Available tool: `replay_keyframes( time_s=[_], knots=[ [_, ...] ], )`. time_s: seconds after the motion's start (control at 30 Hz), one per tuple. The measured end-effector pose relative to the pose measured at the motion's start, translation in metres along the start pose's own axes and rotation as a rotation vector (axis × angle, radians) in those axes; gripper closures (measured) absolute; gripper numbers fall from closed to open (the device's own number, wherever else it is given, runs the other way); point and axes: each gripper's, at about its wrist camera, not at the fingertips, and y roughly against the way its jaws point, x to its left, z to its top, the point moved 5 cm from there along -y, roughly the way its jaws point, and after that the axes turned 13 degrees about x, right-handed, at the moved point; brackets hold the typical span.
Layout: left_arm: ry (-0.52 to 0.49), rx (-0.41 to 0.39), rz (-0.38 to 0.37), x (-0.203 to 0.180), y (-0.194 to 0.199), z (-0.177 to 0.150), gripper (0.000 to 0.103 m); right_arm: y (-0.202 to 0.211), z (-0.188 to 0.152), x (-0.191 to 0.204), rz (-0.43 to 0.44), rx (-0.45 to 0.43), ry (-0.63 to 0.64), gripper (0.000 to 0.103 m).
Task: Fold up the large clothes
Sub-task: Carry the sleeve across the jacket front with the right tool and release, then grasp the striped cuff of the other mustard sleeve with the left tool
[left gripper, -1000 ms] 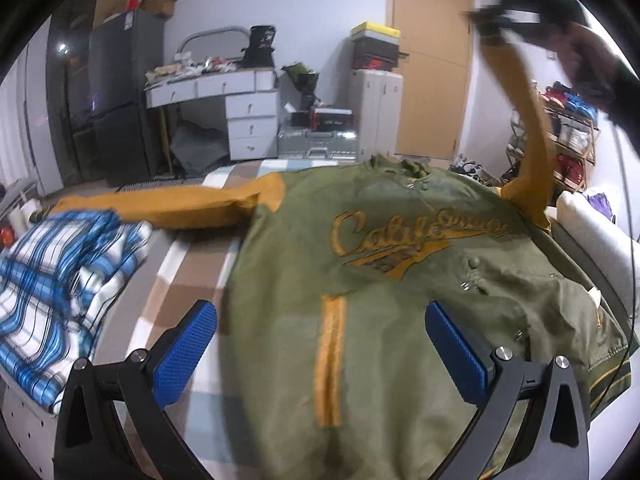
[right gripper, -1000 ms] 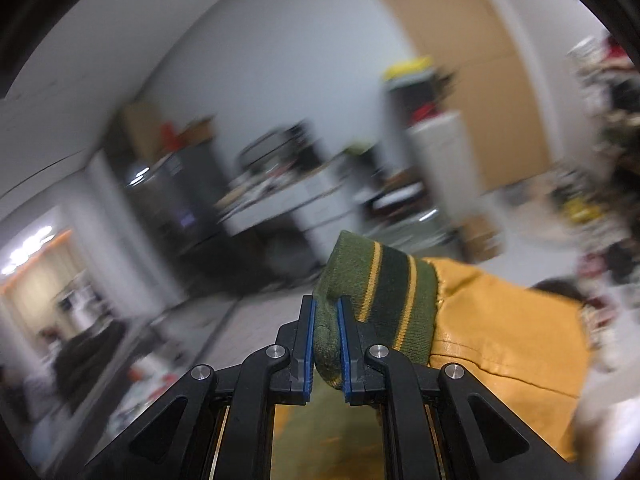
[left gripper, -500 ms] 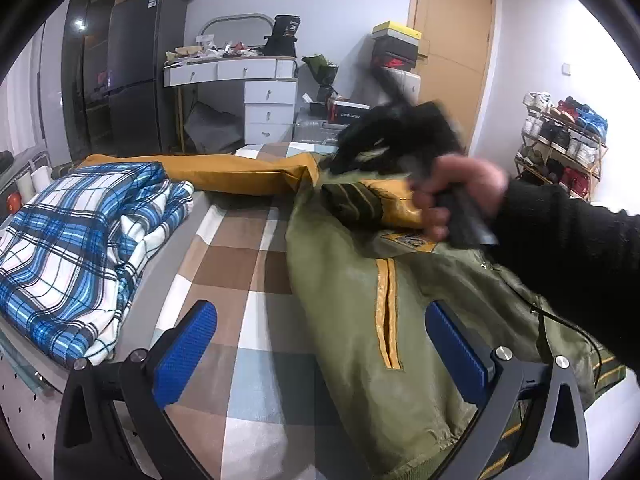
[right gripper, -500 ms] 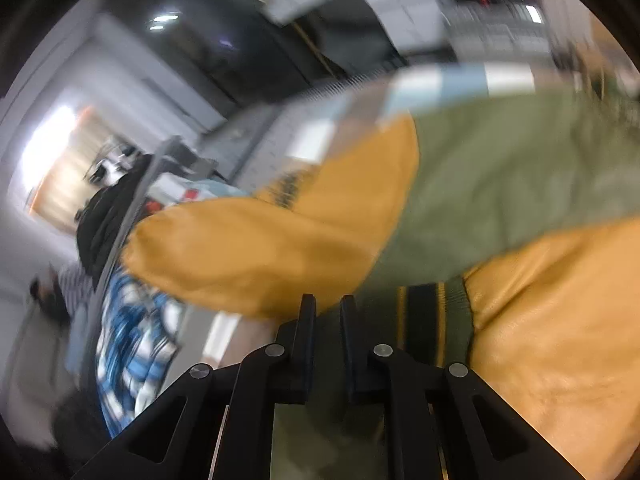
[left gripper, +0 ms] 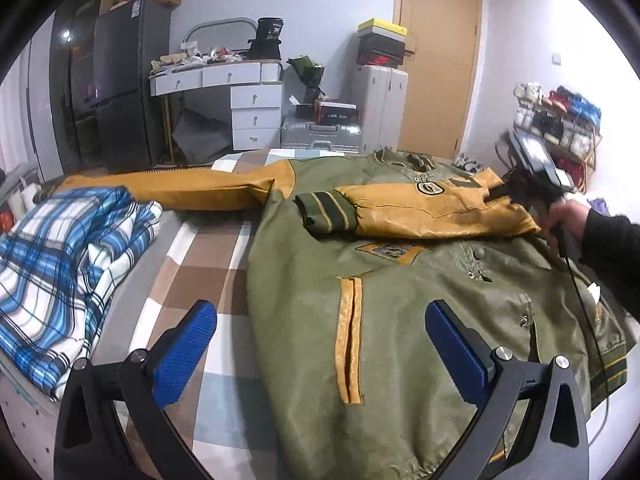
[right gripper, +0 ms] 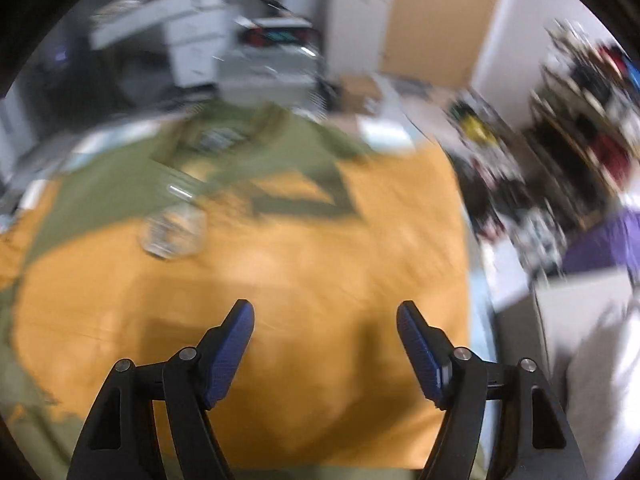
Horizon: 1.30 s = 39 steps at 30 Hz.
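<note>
Olive-green leather varsity jacket with mustard-yellow sleeves, yellow pocket trim, dark green cuff striped yellow. Blue, white and black plaid cloth at left. Bed cover checked brown, white, pale blue. Black claws with blue ribbed pads: left claw, right claw. White drawer desk, tan door, dark grey fridge.
</note>
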Motion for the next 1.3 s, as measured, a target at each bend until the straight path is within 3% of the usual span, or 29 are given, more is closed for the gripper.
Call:
replay_keyframes(
  time_s=[0.07,0.17,0.23,0.3,0.37,0.43,0.5,0.53,0.57,0.63,0.7,0.77,0.87,0.97,1.03,1.07,1.13,1.17,1.27,1.3],
  knots=[
    [-0.021,0.005,0.008,-0.005,-0.001,0.005,0.001,-0.020,-0.011,-0.013,0.010,0.047,0.008,0.032],
    [-0.044,0.019,-0.026,-0.013,-0.004,0.025,0.001,-0.016,-0.021,-0.018,0.003,0.026,0.062,0.035],
    [-0.053,-0.002,-0.030,-0.020,-0.001,0.048,0.001,0.004,-0.019,-0.018,0.068,-0.013,0.055,0.051],
    [-0.114,-0.038,-0.029,-0.036,-0.003,0.084,0.001,0.028,-0.011,-0.029,0.067,-0.108,0.021,0.047],
    [-0.139,-0.066,-0.044,-0.049,-0.014,0.113,0.001,0.035,-0.001,-0.039,0.056,-0.145,-0.025,0.029],
    [-0.176,-0.035,-0.070,-0.065,-0.042,0.143,0.001,0.019,0.007,-0.044,0.053,-0.098,-0.060,0.030],
    [-0.219,0.006,-0.048,-0.083,-0.084,0.168,0.001,-0.019,0.002,-0.046,0.052,0.029,-0.057,0.029],
    [-0.244,0.041,-0.051,-0.088,-0.102,0.173,0.001,-0.032,0.001,-0.049,0.032,0.034,-0.031,0.029],
    [-0.260,0.105,-0.064,-0.095,-0.130,0.175,0.001,-0.030,-0.001,-0.048,0.011,-0.024,-0.011,0.026],
    [-0.279,0.238,-0.134,-0.104,-0.180,0.172,0.002,-0.032,0.004,-0.048,0.001,-0.020,-0.003,0.025],
    [-0.275,0.367,-0.074,-0.102,-0.232,0.157,0.002,-0.025,0.008,-0.051,0.076,0.008,-0.045,0.024],
    [-0.285,0.445,-0.063,-0.100,-0.256,0.141,0.002,-0.006,0.003,-0.044,0.180,-0.038,-0.078,0.025],
    [-0.306,0.462,-0.029,-0.099,-0.265,0.125,0.001,-0.002,-0.019,-0.032,0.223,-0.035,-0.065,0.024],
    [-0.252,0.513,-0.035,-0.094,-0.269,0.126,0.001,-0.019,-0.030,-0.016,0.101,-0.033,0.026,0.022],
    [-0.248,0.526,-0.002,-0.092,-0.266,0.125,0.001,-0.014,-0.029,-0.011,0.067,-0.039,0.030,0.022],
    [-0.256,0.506,0.021,-0.092,-0.257,0.125,0.001,-0.009,-0.029,-0.010,0.100,-0.018,0.020,0.025],
    [-0.290,0.422,0.016,-0.093,-0.235,0.128,0.001,0.011,-0.034,-0.010,0.211,-0.060,-0.011,0.024],
    [-0.307,0.395,0.049,-0.091,-0.229,0.125,0.001,0.015,-0.038,-0.009,0.223,-0.076,-0.018,0.022],
    [-0.303,0.505,0.055,-0.078,-0.249,0.103,0.001,-0.005,-0.054,0.009,0.190,0.005,0.029,0.016],
    [-0.277,0.495,0.039,-0.071,-0.246,0.101,0.001,-0.013,-0.058,0.015,0.150,0.020,0.061,0.016]
  ],
)
